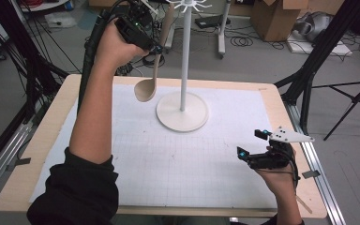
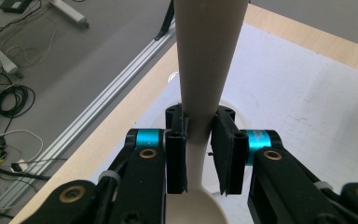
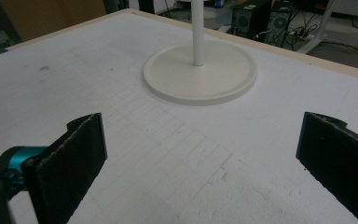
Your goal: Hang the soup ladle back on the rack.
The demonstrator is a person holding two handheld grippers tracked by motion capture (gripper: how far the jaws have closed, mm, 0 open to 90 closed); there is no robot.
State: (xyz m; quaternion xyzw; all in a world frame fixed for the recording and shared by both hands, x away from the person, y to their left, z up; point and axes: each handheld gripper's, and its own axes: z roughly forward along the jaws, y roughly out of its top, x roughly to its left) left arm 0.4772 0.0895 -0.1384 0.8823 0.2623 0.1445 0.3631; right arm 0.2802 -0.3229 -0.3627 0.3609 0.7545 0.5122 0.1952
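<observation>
Left gripper (image 1: 155,47) pinches a beige ladle (image 1: 146,89) aloft beside the white stand (image 1: 183,111); right gripper (image 1: 253,144) rests spread on the table (image 1: 37,140).

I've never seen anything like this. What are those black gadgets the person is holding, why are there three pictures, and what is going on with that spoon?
No robot here: a person holds a hand-held gripper in each hand, each with two black jaws that pinch like tongs. The high view looks down on the table from above. The other two pictures come from small cameras riding on the grippers, looking along their jaws.

The left gripper is raised above the table and is shut on the handle of a pale spoon, whose bowl hangs downward. In the left gripper view, the pads press the spoon's neck from both sides.

The right gripper is low over the white gridded mat, jaws wide apart, holding nothing.

On the mat stands a white stand: a round base with an upright pole and hooks at the top, near the spoon's handle.
</observation>
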